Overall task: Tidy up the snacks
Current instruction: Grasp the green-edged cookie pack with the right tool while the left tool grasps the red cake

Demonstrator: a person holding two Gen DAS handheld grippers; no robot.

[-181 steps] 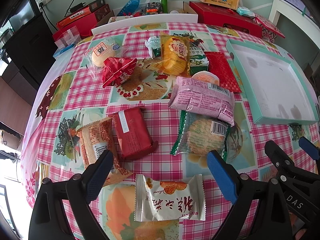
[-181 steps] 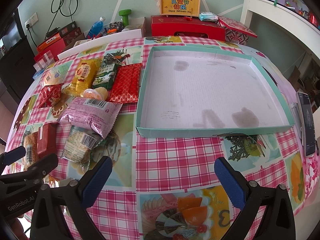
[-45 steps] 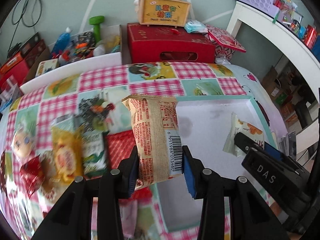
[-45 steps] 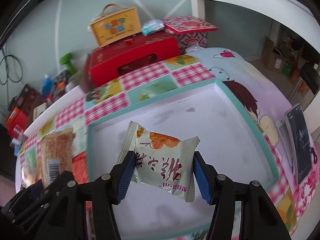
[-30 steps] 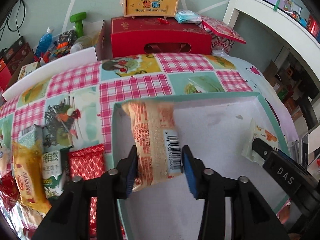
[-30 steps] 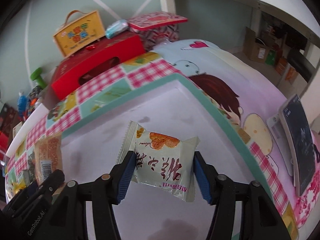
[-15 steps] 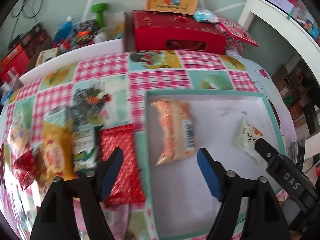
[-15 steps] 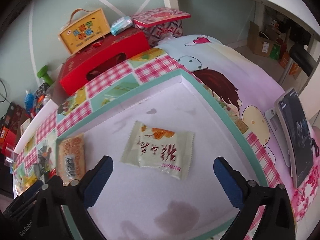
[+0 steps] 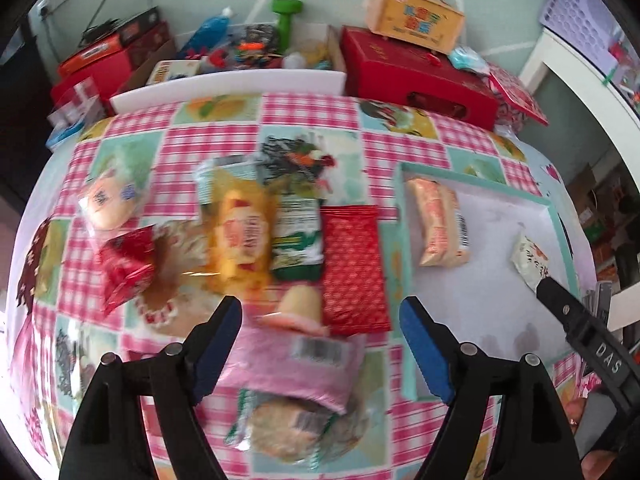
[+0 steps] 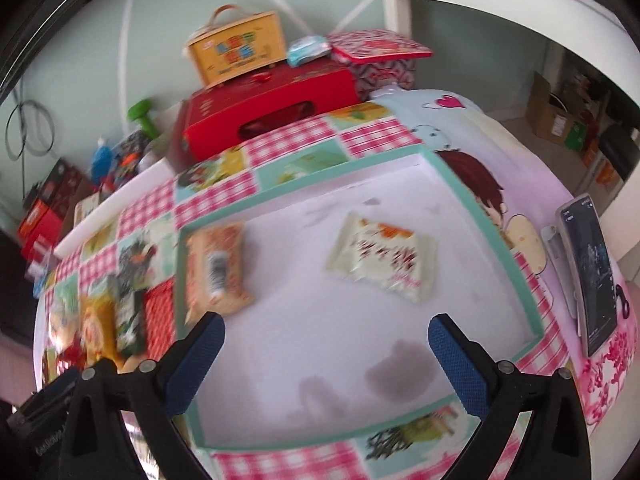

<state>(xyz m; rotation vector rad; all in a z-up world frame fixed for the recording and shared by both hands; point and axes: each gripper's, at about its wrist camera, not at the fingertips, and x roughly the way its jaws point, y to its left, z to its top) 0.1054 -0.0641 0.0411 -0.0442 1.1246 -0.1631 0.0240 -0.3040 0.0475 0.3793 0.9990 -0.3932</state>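
- Across the lower part of the left wrist view we see our left gripper (image 9: 320, 344), its blue pads apart and widening further, nothing between them; it hangs over the loose snacks on the checked tablecloth (image 9: 404, 136).
- At the right of that view sits the teal-rimmed tray (image 9: 408, 240) with the tan biscuit packet (image 9: 440, 226) flat on its white floor, just inside the left wall. Its long axis runs from the top of the frame downward, barcode on the right edge.
- At the far right of the same view the cream cake packet (image 9: 528, 258) lies on the tray floor, partly hidden by the black body of the other gripper.
- Left of the tray, the red foil packet (image 9: 352, 268) lies lengthwise up-and-down the frame, just beside the tray wall; the green packet (image 9: 298, 236) and the yellow packet (image 9: 240, 236) lie alongside it in the same direction.
- Near the bottom centre the pink packet (image 9: 300, 364) lies crosswise, blurred.
- In the right wrist view our right gripper (image 10: 326, 344) holds its fingers wide apart and empty above the tray's near half.
- Above it in the frame, the cream packet lies with its long axis running left to right, dipping toward the lower right; the tan one stands well apart from it at the left wall.
- A phone (image 10: 588, 276) rests at the right edge.
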